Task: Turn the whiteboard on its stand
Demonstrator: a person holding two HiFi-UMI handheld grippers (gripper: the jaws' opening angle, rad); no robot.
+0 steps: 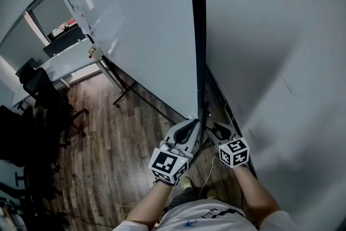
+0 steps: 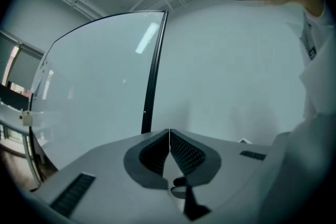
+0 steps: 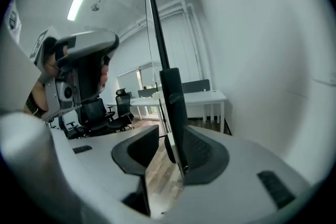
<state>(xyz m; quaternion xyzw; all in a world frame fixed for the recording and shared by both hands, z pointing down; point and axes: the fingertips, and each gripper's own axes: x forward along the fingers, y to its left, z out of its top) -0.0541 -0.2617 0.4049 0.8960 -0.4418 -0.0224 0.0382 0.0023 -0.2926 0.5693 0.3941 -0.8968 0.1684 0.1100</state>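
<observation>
The whiteboard (image 1: pixel 135 24) stands tall on its stand, its surface to the left of its black side edge (image 1: pixel 196 35). Both grippers are low at that edge. My left gripper (image 1: pixel 192 124) is shut and empty, just left of the edge; in its own view the closed tips (image 2: pixel 169 132) point at the board (image 2: pixel 94 86). My right gripper (image 1: pixel 214 128) straddles the edge. In the right gripper view the black edge (image 3: pixel 160 44) runs down between the jaws (image 3: pixel 169 136) and lies against the right pad (image 3: pixel 197 147). Bare floor shows between the edge and the left pad (image 3: pixel 144 147).
A white wall (image 1: pixel 281 62) stands close on the right of the board. The stand's dark leg (image 1: pixel 130 92) runs across the wooden floor (image 1: pixel 119 138). A white desk (image 1: pixel 65 59) and black office chairs (image 1: pixel 43 94) are at the left. A cable (image 1: pixel 208 170) lies by my feet.
</observation>
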